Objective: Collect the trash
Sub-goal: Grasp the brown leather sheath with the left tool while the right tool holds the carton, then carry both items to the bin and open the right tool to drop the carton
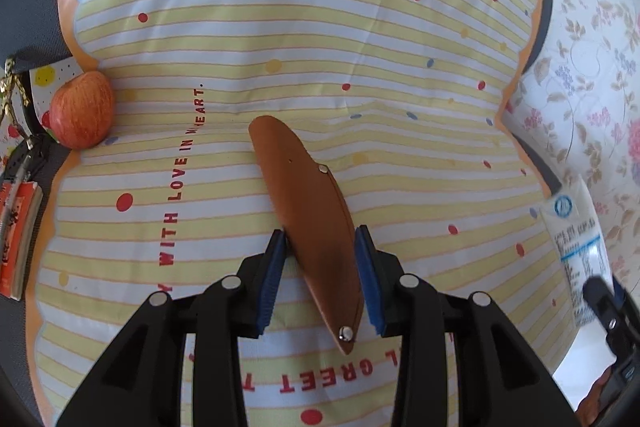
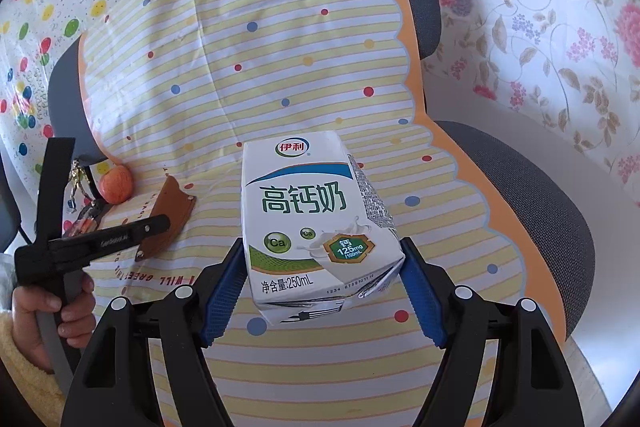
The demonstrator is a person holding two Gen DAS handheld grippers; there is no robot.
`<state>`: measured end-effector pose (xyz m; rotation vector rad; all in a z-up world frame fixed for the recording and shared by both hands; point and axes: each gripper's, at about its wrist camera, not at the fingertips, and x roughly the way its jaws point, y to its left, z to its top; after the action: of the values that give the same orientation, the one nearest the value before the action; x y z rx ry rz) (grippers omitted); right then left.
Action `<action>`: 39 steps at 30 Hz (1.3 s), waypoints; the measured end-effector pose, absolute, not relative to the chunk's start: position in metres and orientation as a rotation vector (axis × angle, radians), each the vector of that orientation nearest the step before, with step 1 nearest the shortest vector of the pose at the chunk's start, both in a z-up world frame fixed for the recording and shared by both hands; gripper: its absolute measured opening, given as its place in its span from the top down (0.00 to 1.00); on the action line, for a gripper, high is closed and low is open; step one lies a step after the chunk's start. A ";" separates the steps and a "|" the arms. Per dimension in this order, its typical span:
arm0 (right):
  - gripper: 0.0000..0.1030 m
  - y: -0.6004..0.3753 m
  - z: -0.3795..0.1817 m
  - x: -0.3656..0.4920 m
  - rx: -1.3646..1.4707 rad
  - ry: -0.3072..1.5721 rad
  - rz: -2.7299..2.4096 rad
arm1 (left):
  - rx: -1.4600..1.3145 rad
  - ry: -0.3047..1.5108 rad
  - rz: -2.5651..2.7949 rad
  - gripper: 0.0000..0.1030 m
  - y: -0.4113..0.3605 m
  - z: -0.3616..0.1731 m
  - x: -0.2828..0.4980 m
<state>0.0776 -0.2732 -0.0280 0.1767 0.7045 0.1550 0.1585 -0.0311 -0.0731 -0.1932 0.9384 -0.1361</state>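
Right tongs (image 2: 324, 291) clamp milk carton (image 2: 316, 223); left tongs (image 1: 320, 267) pinch brown leather case (image 1: 308, 211).

Both views are bright with soft, even daylight. The striped cloth (image 1: 240, 27) shows only faint shadows in its folds. Fisheye distortion bows the stripes, dark vignettes fill the corners, and the far right edge of the left view blurs slightly.
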 end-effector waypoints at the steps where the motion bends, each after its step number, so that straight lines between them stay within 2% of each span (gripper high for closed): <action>1: 0.28 -0.273 -0.028 0.078 0.175 0.703 0.156 | -0.204 0.934 -0.149 0.80 -0.031 -0.073 0.160; 6: 0.28 -0.271 -0.028 0.074 0.172 0.706 0.164 | -0.179 0.863 -0.183 0.91 -0.039 -0.059 0.147; 13: 0.28 -0.270 -0.011 0.053 0.183 0.687 0.176 | -0.010 0.758 -0.265 0.92 -0.073 -0.024 0.083; 29: 0.28 -0.310 0.017 -0.053 0.151 0.679 0.012 | 0.005 0.708 -0.560 0.92 -0.133 0.003 -0.012; 39: 0.24 -0.369 -0.003 -0.116 0.222 0.764 -0.153 | 0.042 0.700 -0.672 0.92 -0.172 0.008 -0.041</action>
<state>-0.1163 -0.3688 -0.0032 0.2218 0.7644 -0.1529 -0.0411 -0.1716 0.0076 0.0416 0.6997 -0.6723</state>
